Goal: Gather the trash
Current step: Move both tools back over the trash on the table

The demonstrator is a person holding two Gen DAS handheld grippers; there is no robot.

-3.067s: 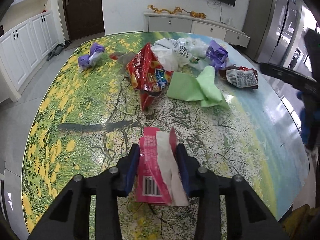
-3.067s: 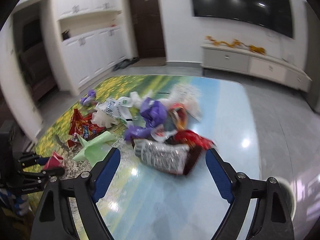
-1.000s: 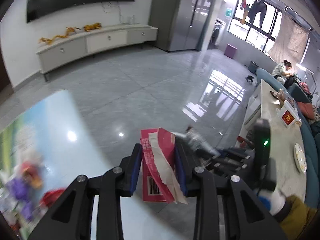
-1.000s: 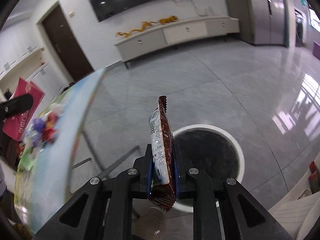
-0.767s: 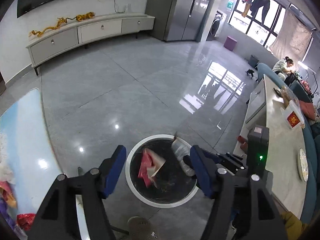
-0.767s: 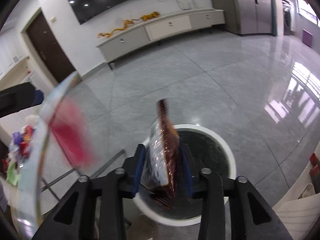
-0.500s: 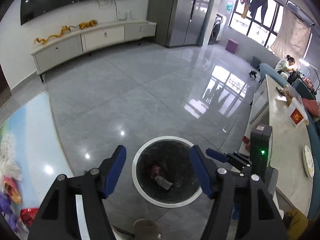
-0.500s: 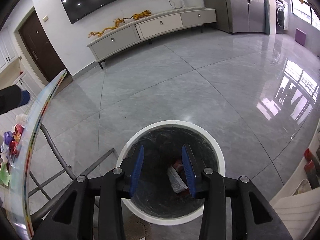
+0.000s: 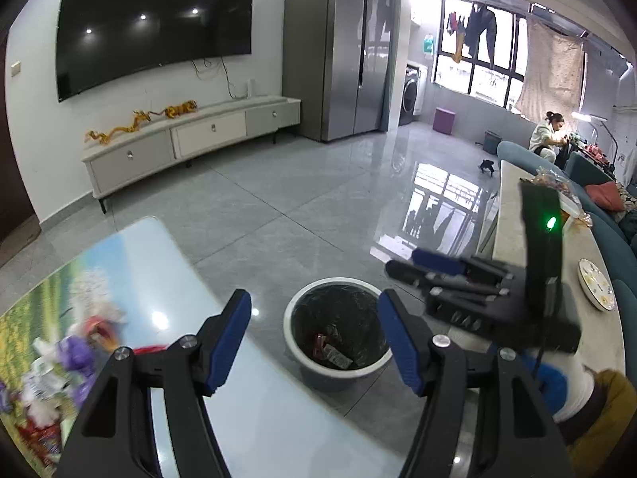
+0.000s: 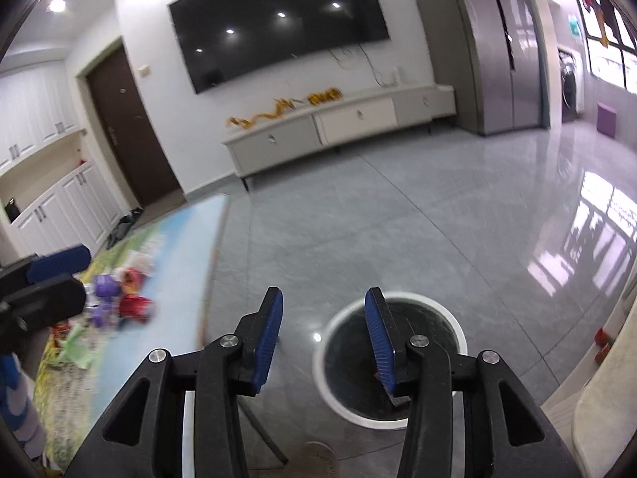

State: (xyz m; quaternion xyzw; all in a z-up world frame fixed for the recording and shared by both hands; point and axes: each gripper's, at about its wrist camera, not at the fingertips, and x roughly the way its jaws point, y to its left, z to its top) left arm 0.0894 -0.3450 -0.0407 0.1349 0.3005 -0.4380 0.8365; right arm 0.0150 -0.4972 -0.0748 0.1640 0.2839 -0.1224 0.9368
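1. Over the floor beside the tabletop (image 9: 254, 406), the left gripper (image 9: 314, 336) hangs with its blue pads spread wide and nothing between them; the trash bin (image 9: 338, 374) sits on the floor just past the table's near edge.
2. The right gripper (image 10: 323, 338) is empty too, its jaws opening with only the bin's rim showing through the gap.
3. 2 or 3 wrappers (image 9: 330, 352) lie at the bottom of the bin, so part of the task looks done.
4. What remains is the trash pile (image 9: 75, 354) toward the tabletop's left edge: purple crumpled plastic, white bags, a red snack packet (image 10: 135, 304) and green paper (image 10: 73, 344). The pile is blurred, so finer detail cannot be told.
5. Handling judgement: all of it looks very light, soft and crushable, with nothing fragile. Film wrappers are likely slippery and springy, and flat sheets hug the glossy tabletop.
6. Best hold, I judge: pinch a raised fold, crimped seam or bunched crest rather than a flat face, closing the pads fully so thin film cannot slide out.
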